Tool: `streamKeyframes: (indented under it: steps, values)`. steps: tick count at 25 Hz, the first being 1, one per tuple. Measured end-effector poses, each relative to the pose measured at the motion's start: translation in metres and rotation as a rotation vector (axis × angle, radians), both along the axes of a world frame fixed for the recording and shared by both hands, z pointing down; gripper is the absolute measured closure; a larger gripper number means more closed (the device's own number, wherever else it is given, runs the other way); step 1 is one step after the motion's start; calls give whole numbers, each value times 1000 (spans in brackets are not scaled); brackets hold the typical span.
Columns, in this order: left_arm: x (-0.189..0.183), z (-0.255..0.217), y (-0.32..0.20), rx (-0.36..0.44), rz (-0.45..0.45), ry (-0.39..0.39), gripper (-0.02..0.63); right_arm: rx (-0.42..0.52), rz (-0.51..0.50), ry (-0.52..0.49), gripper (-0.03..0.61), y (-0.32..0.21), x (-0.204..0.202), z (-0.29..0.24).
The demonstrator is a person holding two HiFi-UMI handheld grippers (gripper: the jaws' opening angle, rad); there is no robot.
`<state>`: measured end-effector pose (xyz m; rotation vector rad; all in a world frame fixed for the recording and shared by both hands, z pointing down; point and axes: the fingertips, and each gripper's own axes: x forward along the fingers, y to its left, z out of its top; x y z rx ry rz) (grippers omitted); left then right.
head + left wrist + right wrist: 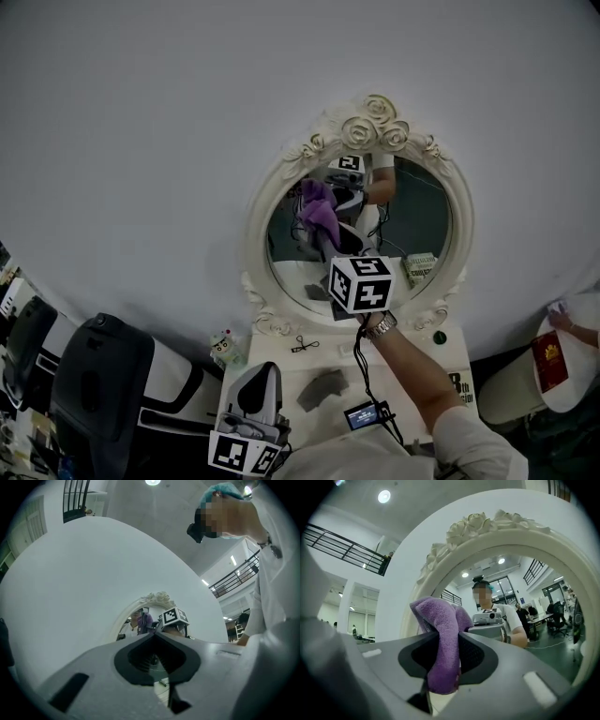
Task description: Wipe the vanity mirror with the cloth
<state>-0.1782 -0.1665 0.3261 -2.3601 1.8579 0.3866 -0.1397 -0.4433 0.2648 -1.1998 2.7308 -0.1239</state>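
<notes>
My right claw clamps the purple cloth against the mirror. I judge this the wiping step, and next comes a sweep across the glass. My left claw is closed and empty.

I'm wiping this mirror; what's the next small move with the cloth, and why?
Probably sweep the right gripper rightward across the glass: its jaws are shut on the purple cloth, which in the head view sits at the upper left of the vanity mirror.

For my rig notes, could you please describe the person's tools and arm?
The left tool and right tool are grey with black ribbed pads; each carries a white cube with black square markers. The right arm shows a metal wristwatch, a white sleeve and a black cable.
</notes>
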Motion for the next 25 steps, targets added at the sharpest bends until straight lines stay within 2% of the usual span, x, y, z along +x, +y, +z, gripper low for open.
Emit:
streamKeyframes:
  steps: [14, 25]
  values:
    - [60, 1, -40, 0, 246, 0, 607, -9, 261, 28, 462, -28, 133, 10]
    - [96, -5, -64, 19, 350, 40, 607, -46, 467, 22, 460, -45, 226, 24]
